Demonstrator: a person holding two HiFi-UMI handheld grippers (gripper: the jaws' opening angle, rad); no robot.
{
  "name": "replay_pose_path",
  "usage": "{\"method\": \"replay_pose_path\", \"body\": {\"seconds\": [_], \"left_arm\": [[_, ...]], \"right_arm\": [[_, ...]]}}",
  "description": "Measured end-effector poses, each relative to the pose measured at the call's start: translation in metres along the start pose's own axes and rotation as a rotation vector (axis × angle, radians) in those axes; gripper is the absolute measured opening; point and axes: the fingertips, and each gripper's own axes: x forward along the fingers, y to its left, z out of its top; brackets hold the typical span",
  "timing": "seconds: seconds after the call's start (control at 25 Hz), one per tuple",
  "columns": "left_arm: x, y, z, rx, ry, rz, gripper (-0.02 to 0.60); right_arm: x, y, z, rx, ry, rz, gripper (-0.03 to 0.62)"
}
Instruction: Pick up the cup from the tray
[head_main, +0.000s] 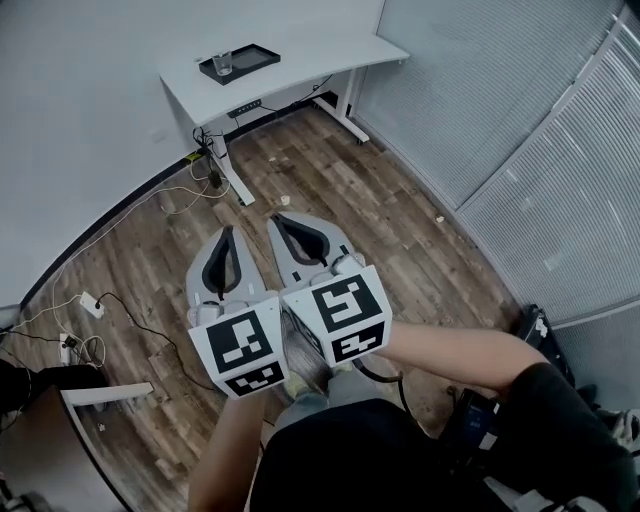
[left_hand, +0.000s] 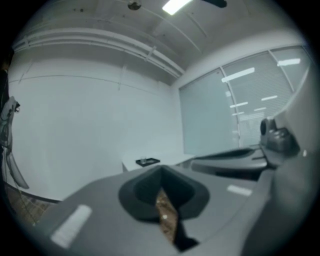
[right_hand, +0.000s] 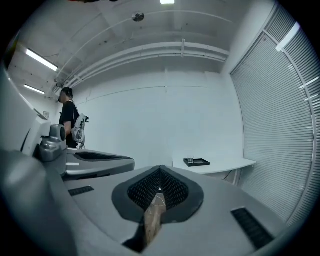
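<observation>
Both grippers were nowhere near the job at this point. The left gripper (head_main: 227, 238) and the right gripper (head_main: 283, 222) sat side by side, nearly touching, pointing forward over the wood floor (head_main: 380, 220). Both were clamped closed with nothing in them. In each gripper's own view the two jaws met at the tip, leaving only a thin sliver of floor showing through the slot behind.

The cup (head_main: 222, 63) was way out ahead of both tools, standing at the left end of the black tray (head_main: 256, 56), inside its rim. The tray sat on the white desk (head_main: 310, 55) by the wall. From the right gripper's camera the cup (right_hand: 190, 160) showed just right of the jaw tips and far beyond them. From the left gripper's camera the tray (left_hand: 148, 161) was a tiny dark shape just left of the tips, too small to make out much.

Some cables (head_main: 150, 330) trailed across the floor off to the left of the left gripper. A person (right_hand: 67, 117) stood in the background, far left of the right gripper.
</observation>
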Motion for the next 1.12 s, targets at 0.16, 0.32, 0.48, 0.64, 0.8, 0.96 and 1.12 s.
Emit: {"method": "replay_pose_path", "body": {"seconds": [0.16, 0.32, 0.48, 0.64, 0.8, 0.96, 1.12], "left_arm": [[0.018, 0.021, 0.017, -0.001, -0.023, -0.012, -0.001], [0.024, 0.032, 0.023, -0.013, -0.030, -0.005, 0.000], [0.029, 0.037, 0.023, -0.019, -0.024, -0.008, -0.001], [0.035, 0.042, 0.022, -0.028, -0.020, -0.008, 0.000], [0.045, 0.041, 0.025, -0.026, -0.027, -0.004, 0.000], [0.058, 0.040, 0.022, -0.021, -0.012, -0.004, 0.000], [0.071, 0.045, 0.014, -0.037, 0.000, -0.001, 0.000]], "right_arm": [[0.025, 0.001, 0.020, -0.016, -0.022, -0.020, 0.006], [0.036, 0.005, 0.031, -0.046, -0.032, -0.014, 0.006], [0.043, 0.005, 0.031, -0.041, -0.015, -0.010, 0.006], [0.050, 0.005, 0.033, -0.027, -0.021, -0.006, 0.006], [0.057, -0.002, 0.034, -0.014, -0.032, 0.009, 0.006], [0.067, -0.011, 0.031, -0.009, -0.036, 0.016, 0.006], [0.080, -0.012, 0.026, -0.008, -0.029, 0.039, 0.006]]}}
